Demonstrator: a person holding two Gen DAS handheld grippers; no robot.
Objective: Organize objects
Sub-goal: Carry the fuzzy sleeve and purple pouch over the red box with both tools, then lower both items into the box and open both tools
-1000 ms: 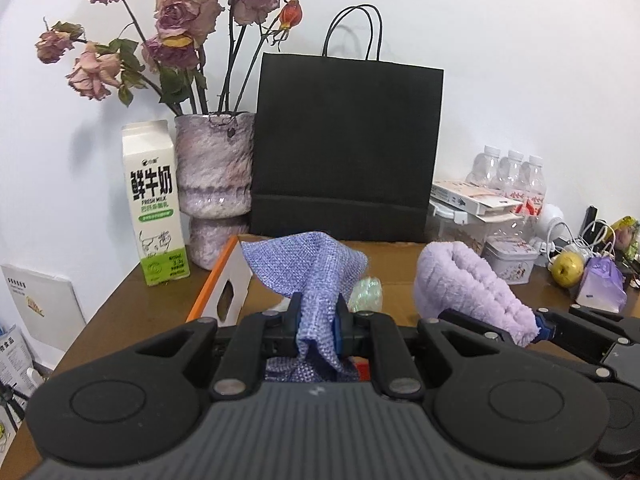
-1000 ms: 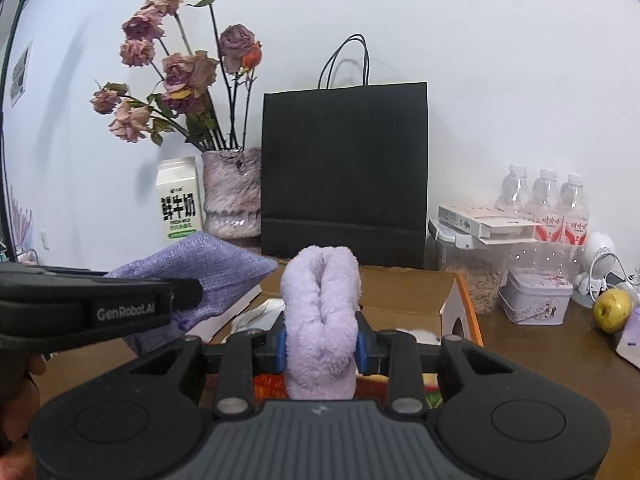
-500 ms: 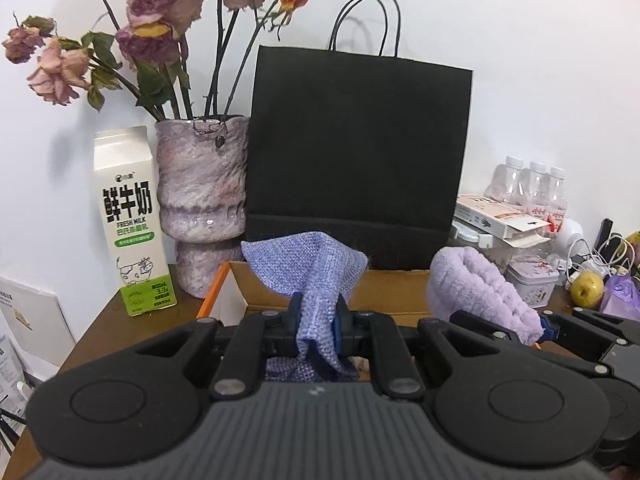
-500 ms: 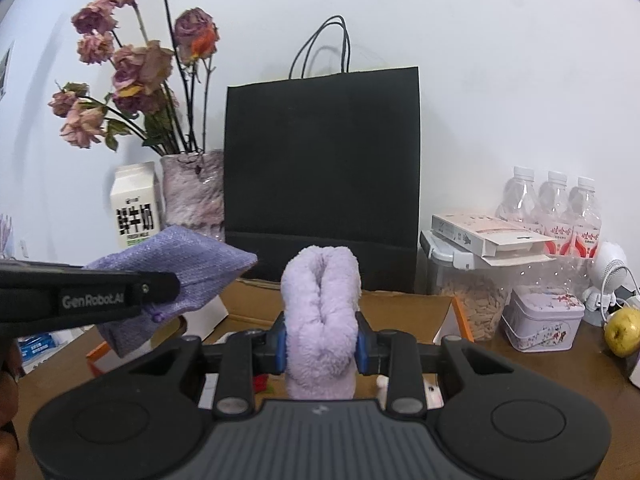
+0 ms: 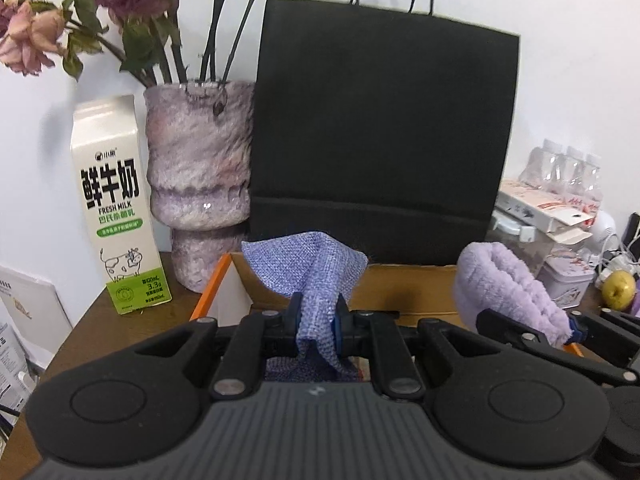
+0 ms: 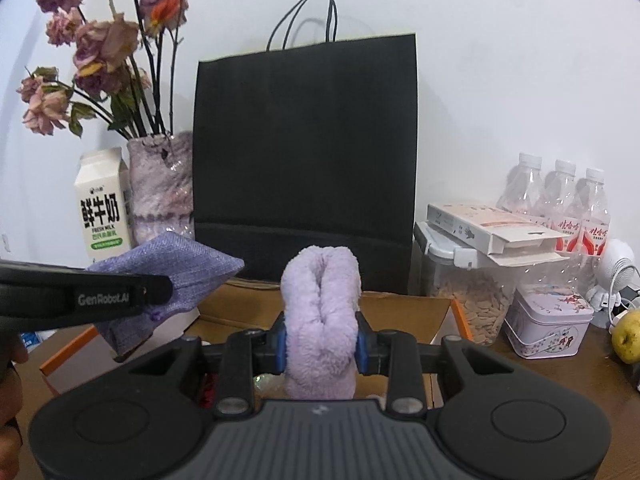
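- The room is bright, with soft, even light.
- The milk carton throws a faint shadow on the white wall.
- Picture edges bend round, with dark corners.

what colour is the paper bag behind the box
Black, handles too; the paper bag shows best in the right wrist view.

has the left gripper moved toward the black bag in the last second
Yes. The left gripper has closed in on the black bag, which now looms larger.

Coarse woven cloth, fluffy towel, matt paper bag
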